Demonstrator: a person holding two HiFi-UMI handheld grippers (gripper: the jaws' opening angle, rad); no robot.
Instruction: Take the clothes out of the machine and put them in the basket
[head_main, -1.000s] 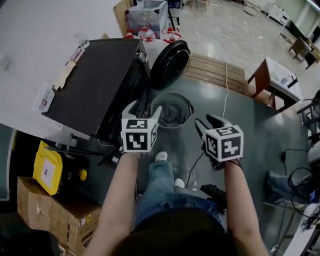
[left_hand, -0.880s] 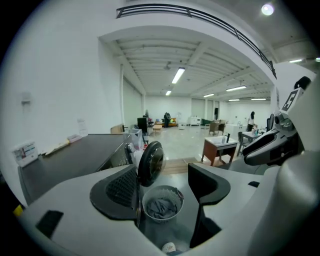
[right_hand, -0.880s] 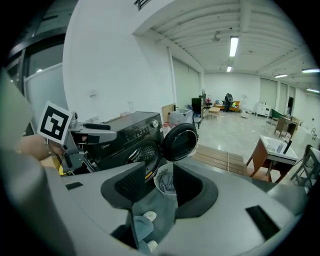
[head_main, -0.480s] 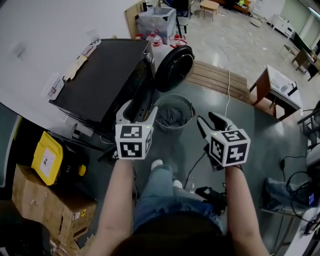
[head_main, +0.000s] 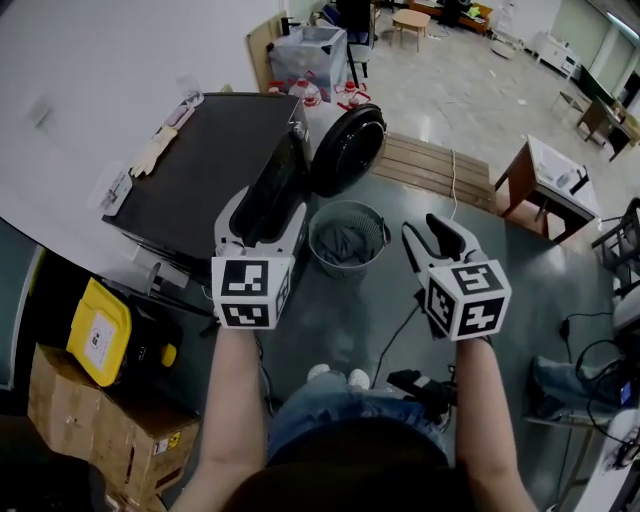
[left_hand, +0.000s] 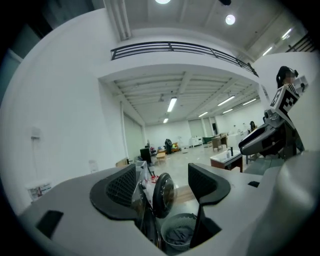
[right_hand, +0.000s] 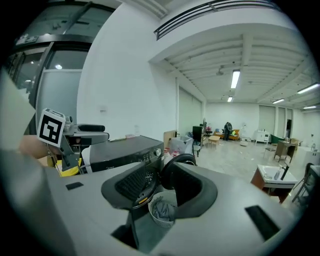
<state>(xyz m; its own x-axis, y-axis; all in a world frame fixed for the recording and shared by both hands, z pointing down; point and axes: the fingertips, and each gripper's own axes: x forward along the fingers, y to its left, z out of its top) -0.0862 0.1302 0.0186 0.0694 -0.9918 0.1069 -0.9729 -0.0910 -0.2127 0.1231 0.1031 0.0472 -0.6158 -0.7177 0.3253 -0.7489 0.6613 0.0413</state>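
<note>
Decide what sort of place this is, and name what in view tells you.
Probably a large open lab or workshop hall, not a home laundry room. The washing machine and basket stand on a wide hall floor, with cardboard boxes nearby and desks scattered across the room.

left tool (head_main: 268, 208), right tool (head_main: 428, 232): grey, square-marked | jeans (head_main: 320, 415): blue | shoes (head_main: 338, 377): white

between the left claw (head_main: 262, 208) and right claw (head_main: 432, 232), open air drops to the basket (head_main: 322, 222); the machine (head_main: 200, 170) blocks beneath the left claw, its open door (head_main: 350, 148) ahead.
</note>
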